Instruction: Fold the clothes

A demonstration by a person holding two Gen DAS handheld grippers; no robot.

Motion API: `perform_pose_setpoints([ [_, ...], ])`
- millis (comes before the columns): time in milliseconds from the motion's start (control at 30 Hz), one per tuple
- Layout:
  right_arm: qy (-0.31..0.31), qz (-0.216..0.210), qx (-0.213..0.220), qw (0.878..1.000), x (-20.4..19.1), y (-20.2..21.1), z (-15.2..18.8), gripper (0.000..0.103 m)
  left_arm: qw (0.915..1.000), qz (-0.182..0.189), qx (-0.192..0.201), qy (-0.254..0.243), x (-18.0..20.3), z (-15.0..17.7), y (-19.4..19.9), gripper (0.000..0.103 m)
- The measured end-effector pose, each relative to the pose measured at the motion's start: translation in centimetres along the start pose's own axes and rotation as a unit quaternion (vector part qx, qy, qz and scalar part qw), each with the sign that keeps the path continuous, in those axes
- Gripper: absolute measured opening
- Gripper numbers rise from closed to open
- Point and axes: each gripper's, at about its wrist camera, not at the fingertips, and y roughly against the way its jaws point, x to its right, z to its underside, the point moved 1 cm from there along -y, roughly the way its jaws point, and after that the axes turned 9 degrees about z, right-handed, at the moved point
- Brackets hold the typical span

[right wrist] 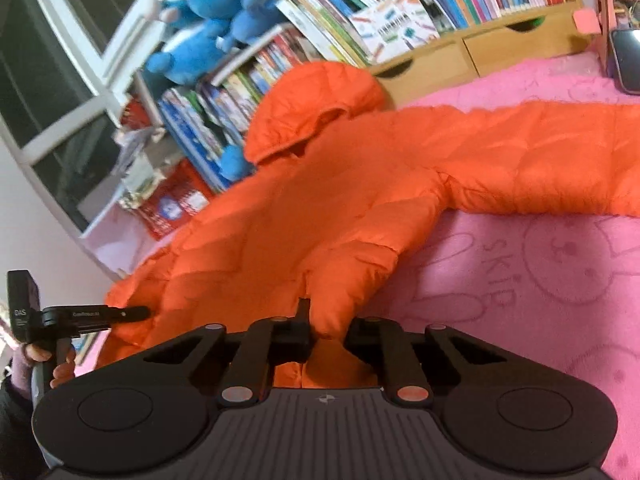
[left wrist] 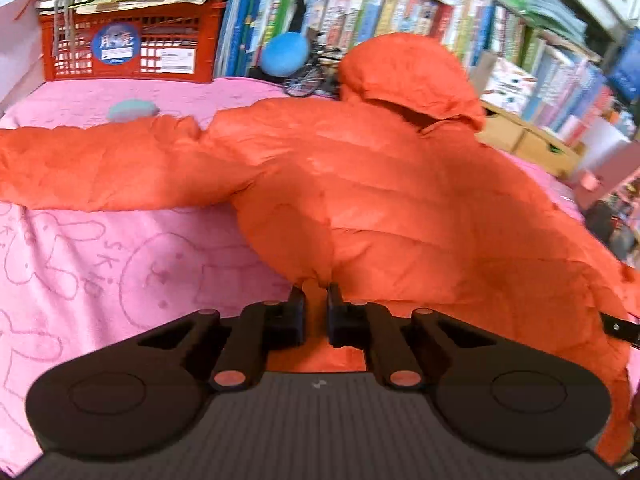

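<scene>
An orange puffy hooded jacket lies spread flat on a pink blanket. Its hood points toward the bookshelf. One sleeve stretches out left in the left wrist view; the other sleeve stretches right in the right wrist view. My left gripper is shut on the jacket's near hem, with orange fabric pinched between its fingers. My right gripper is shut on the hem at the other side, and fabric bulges over its right finger. Each gripper's tip shows at the edge of the other's view: the left, the right.
A red crate piled with papers stands at the blanket's far edge. Beside it are a blue ball and a small toy bicycle. Bookshelves, wooden drawers and blue plush toys line the back. A hand holds the left gripper.
</scene>
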Motion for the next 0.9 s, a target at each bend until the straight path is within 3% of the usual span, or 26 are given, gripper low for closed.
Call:
perform_pose_setpoints([
  [167, 0.008, -0.008, 0.002, 1.000, -0.1, 2.4, 1.2, 0.014, 0.9992, -0.040, -0.008, 0.003, -1.2, 0.8, 0.8, 0.012],
  [300, 0.036, 0.046, -0.024, 0.998, -0.3, 2.5, 2.7, 0.019, 0.9973, -0.073, -0.011, 0.004, -2.2, 1.4, 1.7, 0.020],
  [367, 0.063, 0.090, -0.018, 0.994, -0.5, 3.2, 2.6, 0.034, 0.9955, -0.095, 0.008, -0.005, -2.3, 1.0, 3.1, 0.026],
  [400, 0.085, 0.117, -0.002, 0.989, -1.1, 3.8, 2.3, 0.037, 0.9939, -0.107, 0.022, -0.016, -1.9, 0.6, 3.5, 0.029],
  [500, 0.173, 0.197, 0.072, 0.962, -3.8, 5.4, 1.0, 0.055, 0.9861, -0.143, 0.066, -0.053, -0.5, -0.7, 4.8, 0.034],
  [533, 0.200, 0.208, 0.099, 0.952, -5.0, 5.4, 0.6, 0.066, 0.9845, -0.143, 0.079, -0.065, 0.3, -1.0, 4.6, 0.047],
  [567, 0.222, 0.208, 0.121, 0.945, -6.1, 5.2, 0.3, 0.078, 0.9838, -0.136, 0.088, -0.078, 1.1, -1.1, 4.2, 0.066],
  [600, 0.237, 0.195, 0.136, 0.942, -7.3, 4.5, 0.1, 0.082, 0.9819, -0.140, 0.088, -0.092, 1.7, -1.1, 3.0, 0.075],
  [667, 0.261, 0.154, 0.148, 0.941, -10.0, 1.9, -0.4, 0.086, 0.9771, -0.152, 0.086, -0.122, 2.8, -1.0, 0.4, 0.075],
  [767, 0.266, 0.097, 0.123, 0.951, -13.2, -3.2, -1.2, 0.089, 0.9681, -0.169, 0.082, -0.166, 4.6, -0.9, -3.4, 0.076],
  [900, 0.239, 0.096, 0.066, 0.964, -14.1, -9.1, -3.0, 0.088, 0.9526, -0.191, 0.077, -0.224, 7.0, -0.7, -8.5, 0.077],
])
